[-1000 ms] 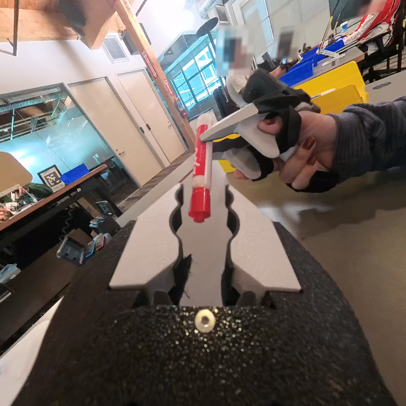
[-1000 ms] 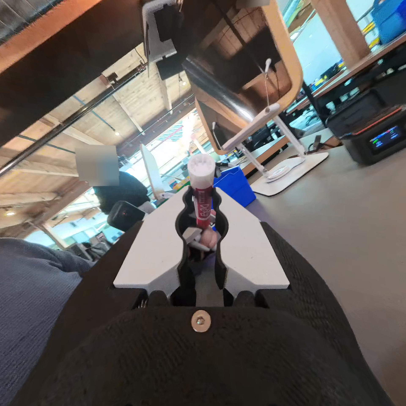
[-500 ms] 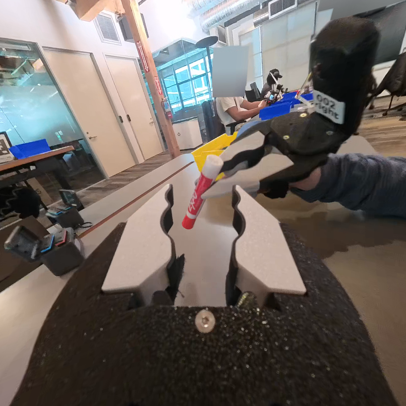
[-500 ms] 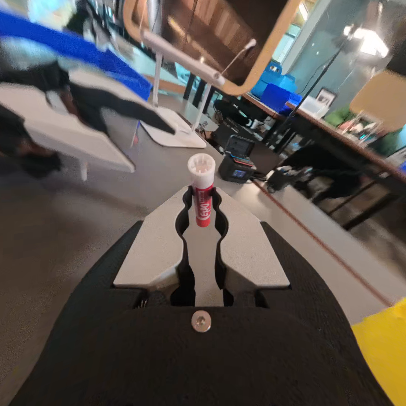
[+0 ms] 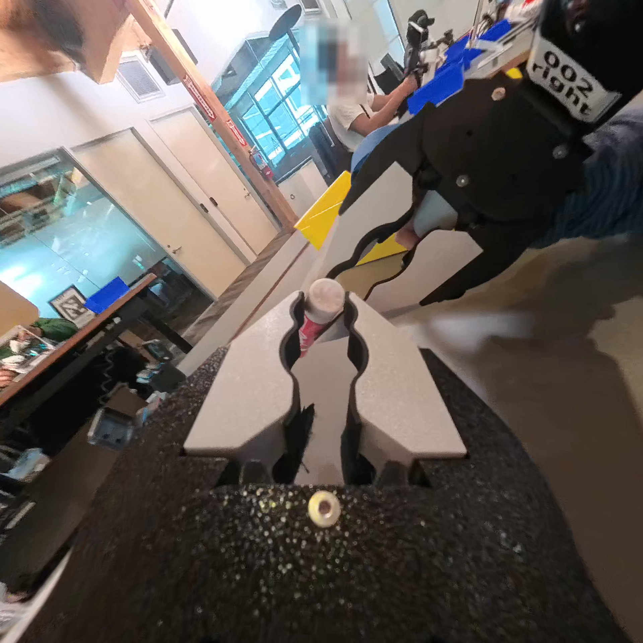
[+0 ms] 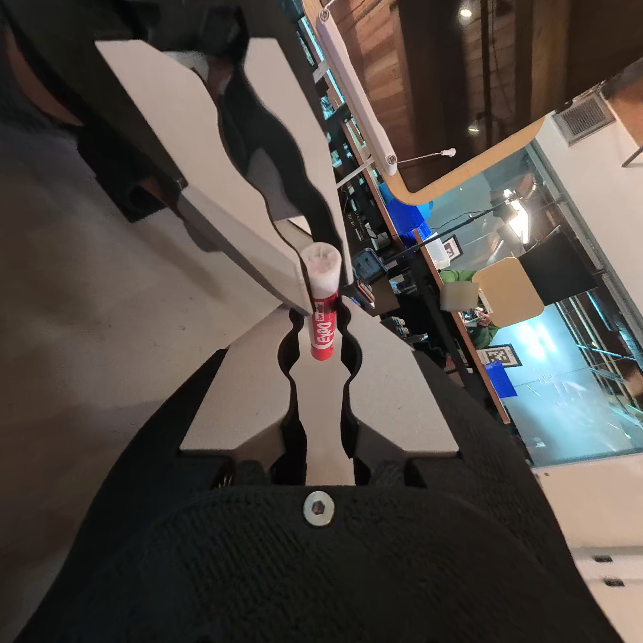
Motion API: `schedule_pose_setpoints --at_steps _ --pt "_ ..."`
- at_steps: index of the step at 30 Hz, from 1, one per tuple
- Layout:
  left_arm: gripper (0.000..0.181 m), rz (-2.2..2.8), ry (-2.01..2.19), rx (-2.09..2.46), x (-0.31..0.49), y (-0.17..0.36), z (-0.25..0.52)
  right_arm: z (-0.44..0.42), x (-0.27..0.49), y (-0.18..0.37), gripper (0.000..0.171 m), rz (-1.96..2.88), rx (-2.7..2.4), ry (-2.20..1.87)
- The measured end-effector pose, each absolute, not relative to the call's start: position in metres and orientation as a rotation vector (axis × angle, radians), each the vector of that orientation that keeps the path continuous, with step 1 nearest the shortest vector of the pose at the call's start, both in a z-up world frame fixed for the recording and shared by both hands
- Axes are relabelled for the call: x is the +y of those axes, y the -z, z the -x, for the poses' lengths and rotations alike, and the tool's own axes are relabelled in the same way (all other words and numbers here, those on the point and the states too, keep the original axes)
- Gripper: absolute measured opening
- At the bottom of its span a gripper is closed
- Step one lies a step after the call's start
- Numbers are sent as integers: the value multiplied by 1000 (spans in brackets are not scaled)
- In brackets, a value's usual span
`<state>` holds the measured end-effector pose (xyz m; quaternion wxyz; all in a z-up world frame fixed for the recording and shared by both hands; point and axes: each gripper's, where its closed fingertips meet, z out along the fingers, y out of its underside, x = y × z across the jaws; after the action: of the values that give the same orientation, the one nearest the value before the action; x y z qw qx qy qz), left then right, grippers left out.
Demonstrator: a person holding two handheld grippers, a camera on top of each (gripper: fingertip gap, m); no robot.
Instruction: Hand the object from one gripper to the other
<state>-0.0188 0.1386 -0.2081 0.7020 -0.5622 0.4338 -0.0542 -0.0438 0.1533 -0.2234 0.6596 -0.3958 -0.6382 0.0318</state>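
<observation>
Gripping the red marker [image 5: 313,327] near its white end, my left gripper [image 5: 322,306] has its fingertips pinched on the barrel. My right gripper [image 6: 320,313] stands parted around the marker's red end, not visibly pressing it. Below lies a bare grey tabletop [image 5: 556,400]. Room beyond: pale doors [image 5: 181,195], glass partition [image 5: 62,236], yellow bin [image 5: 323,215], blue bins [image 6: 407,215].

Each camera sat just behind its own gripper, looking forward along the fingers at close range and rolled to one side. The left wrist view faced the right gripper [image 5: 368,278] with glass-walled offices behind; the right wrist view faced the left gripper [image 6: 313,278]. Both shared the marker [image 5: 318,320] between them
</observation>
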Motion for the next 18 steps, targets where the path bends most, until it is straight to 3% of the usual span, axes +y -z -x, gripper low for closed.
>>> schedule_pose_setpoints --at_steps 3,7,10,13,17,18 --pt "18 1207 124 906 136 192 23 43 152 211 18 855 -1368 -116" --pt "17 1246 424 706 137 172 38 38 166 208 63 818 -1330 40" --pt "17 1228 747 527 137 156 56 33 175 207 67 801 -1301 120" --pt "16 1208 1010 404 138 149 66 29 176 197 60 775 -1241 135" --pt "16 1174 1206 294 140 146 72 25 164 184 16 670 -1188 152" --pt "16 1177 1235 276 141 146 73 26 163 184 16 665 -1196 158"
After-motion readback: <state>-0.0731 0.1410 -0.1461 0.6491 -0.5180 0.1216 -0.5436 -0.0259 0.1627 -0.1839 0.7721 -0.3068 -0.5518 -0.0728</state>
